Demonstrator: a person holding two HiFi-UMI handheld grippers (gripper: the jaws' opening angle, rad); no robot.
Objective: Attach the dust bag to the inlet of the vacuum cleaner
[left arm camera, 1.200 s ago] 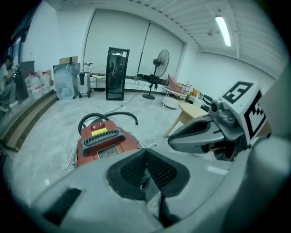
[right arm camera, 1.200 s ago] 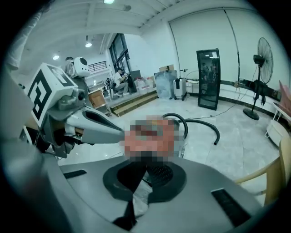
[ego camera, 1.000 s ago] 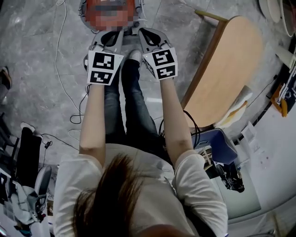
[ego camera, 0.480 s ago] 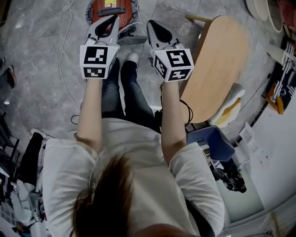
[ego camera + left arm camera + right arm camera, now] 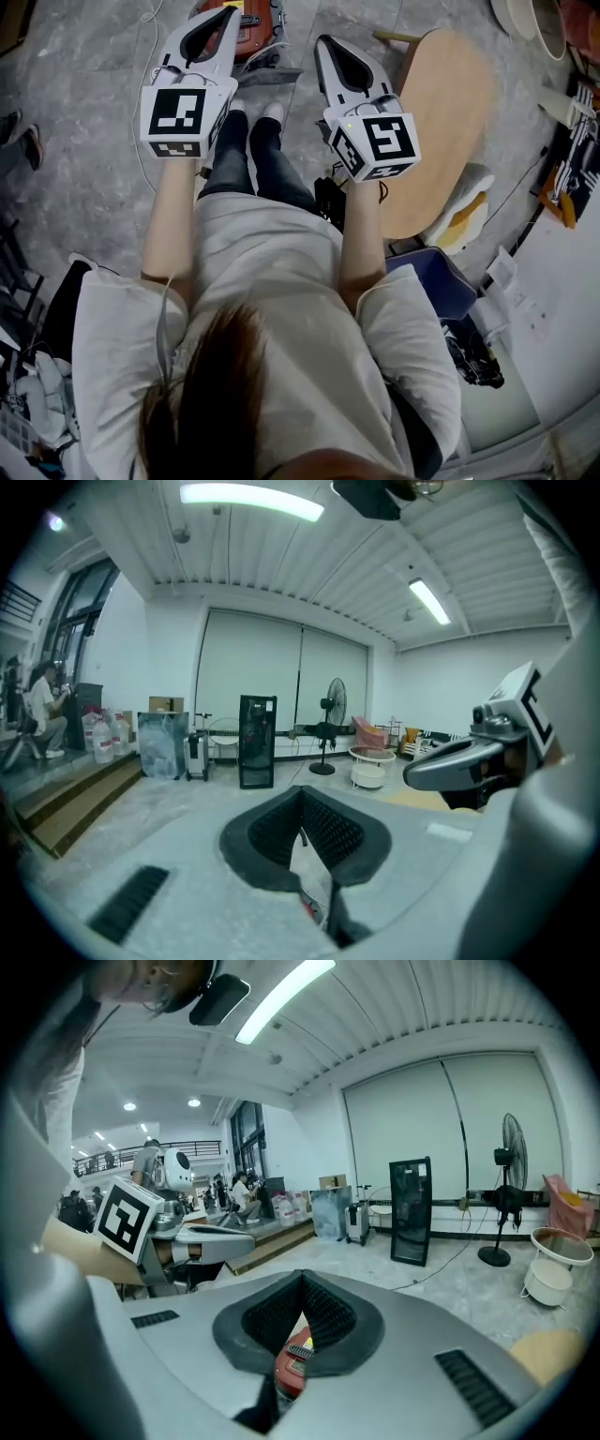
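The red vacuum cleaner point(image 5: 246, 21) stands on the floor at the top edge of the head view, half hidden behind my left gripper point(image 5: 225, 17). That gripper is shut and holds nothing. My right gripper point(image 5: 326, 45) is level with it on the right, also shut and empty. Both are raised well above the floor and point forward. Through the slit below the right gripper's point(image 5: 302, 1290) shut jaws the red vacuum cleaner point(image 5: 292, 1361) shows. A sliver of red shows the same way below my left gripper point(image 5: 302, 803). No dust bag is in any view.
A round wooden table point(image 5: 441, 122) stands to the right, with a blue chair point(image 5: 433, 281) near it. A white cable point(image 5: 139, 103) runs over the grey floor on the left. Far ahead stand a black cabinet point(image 5: 257, 741), a standing fan point(image 5: 334, 726) and a small white round table point(image 5: 370, 766).
Both grippers have risen together toward the head camera and now look larger. The vacuum cleaner has slid to the top edge of the head view. Both stay shut.
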